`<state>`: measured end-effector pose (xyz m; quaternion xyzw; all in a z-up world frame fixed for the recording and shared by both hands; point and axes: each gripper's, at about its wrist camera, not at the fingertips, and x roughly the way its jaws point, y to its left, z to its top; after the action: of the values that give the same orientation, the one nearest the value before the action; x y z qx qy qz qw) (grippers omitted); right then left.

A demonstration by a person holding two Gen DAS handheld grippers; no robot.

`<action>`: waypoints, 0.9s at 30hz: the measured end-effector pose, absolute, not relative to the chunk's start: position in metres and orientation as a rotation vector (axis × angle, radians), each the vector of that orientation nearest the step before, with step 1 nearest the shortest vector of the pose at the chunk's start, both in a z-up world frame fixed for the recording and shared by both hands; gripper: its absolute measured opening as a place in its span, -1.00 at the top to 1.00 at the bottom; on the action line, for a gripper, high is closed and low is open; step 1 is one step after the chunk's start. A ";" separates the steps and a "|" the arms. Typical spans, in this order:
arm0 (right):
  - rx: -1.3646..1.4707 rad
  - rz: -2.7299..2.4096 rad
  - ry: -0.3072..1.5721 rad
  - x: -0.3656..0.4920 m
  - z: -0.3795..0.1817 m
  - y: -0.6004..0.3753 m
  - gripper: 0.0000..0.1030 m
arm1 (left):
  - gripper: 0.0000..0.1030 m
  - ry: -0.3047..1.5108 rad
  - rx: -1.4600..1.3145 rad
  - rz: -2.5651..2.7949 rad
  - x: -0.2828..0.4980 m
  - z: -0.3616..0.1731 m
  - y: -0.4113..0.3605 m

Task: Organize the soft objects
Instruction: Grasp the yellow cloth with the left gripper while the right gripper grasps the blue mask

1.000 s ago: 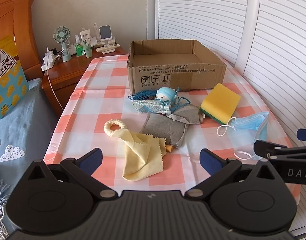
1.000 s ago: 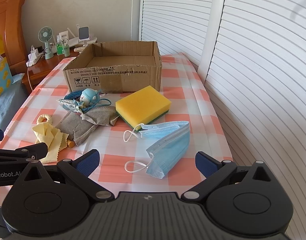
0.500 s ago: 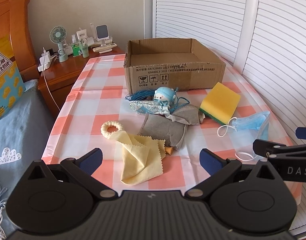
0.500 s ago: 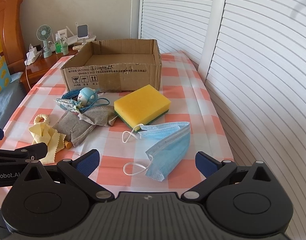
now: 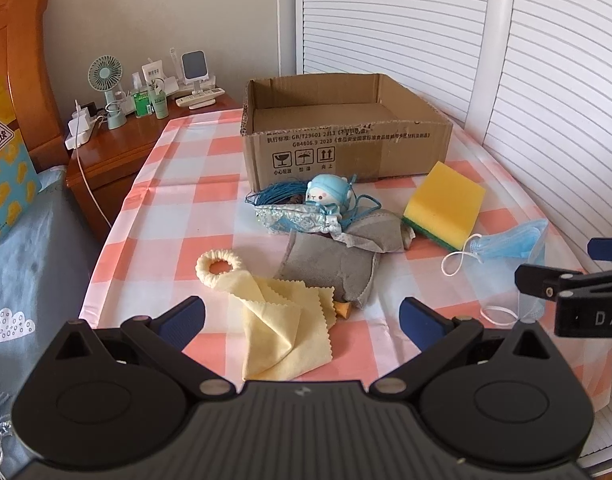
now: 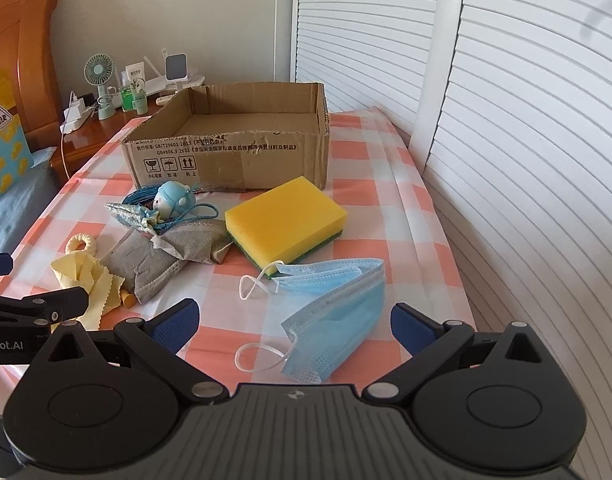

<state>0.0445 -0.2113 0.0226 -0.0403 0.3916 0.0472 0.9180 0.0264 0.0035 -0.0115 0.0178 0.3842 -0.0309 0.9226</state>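
Observation:
An open cardboard box [image 5: 346, 148] [image 6: 230, 156] stands at the back of the checked table. In front of it lie a blue plush toy [image 5: 330, 196] [image 6: 174, 200] on blue cord, a grey pouch [image 5: 338, 264] [image 6: 162, 256], a yellow cloth with a ring [image 5: 282, 320] [image 6: 86, 280], a yellow sponge [image 5: 444, 210] [image 6: 286, 220] and a blue face mask [image 5: 510, 244] [image 6: 334, 312]. My left gripper [image 5: 302, 318] is open and empty above the yellow cloth. My right gripper [image 6: 294, 320] is open and empty above the mask.
A wooden nightstand [image 5: 118, 148] at the back left holds a small fan [image 5: 106, 80], bottles and chargers. A bed with blue bedding [image 5: 22, 264] lies along the left. White louvered doors [image 5: 546, 80] stand close on the right, by the table edge.
Both grippers have shifted slightly; the views have drifted a little across the table. Both stay open and empty. The objects have not moved.

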 end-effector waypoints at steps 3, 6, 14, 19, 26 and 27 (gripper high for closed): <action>-0.083 0.103 0.798 0.050 0.019 -0.219 -1.00 | -0.99 0.797 0.036 -0.064 0.029 -0.015 0.007; -0.083 0.115 0.791 0.061 0.015 -0.228 -1.00 | -0.99 0.803 0.036 -0.060 0.031 -0.018 0.009; -0.048 0.165 0.801 0.111 0.001 -0.249 -1.00 | -0.99 0.807 0.043 -0.053 0.031 -0.019 0.012; 0.015 0.253 0.874 0.118 -0.010 -0.248 -1.00 | -0.99 0.806 0.056 -0.043 0.029 -0.018 0.014; 0.064 0.335 0.920 0.085 -0.008 -0.244 -1.00 | -0.99 0.796 0.088 -0.047 0.028 -0.018 0.015; 0.068 0.351 0.929 0.081 -0.008 -0.243 -1.00 | -0.99 0.794 0.096 -0.053 0.028 -0.018 0.015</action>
<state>0.0810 -0.2428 -0.0078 0.0328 0.4455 0.1684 0.8787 0.0278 0.0151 -0.0179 0.0466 0.3865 -0.0259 0.9207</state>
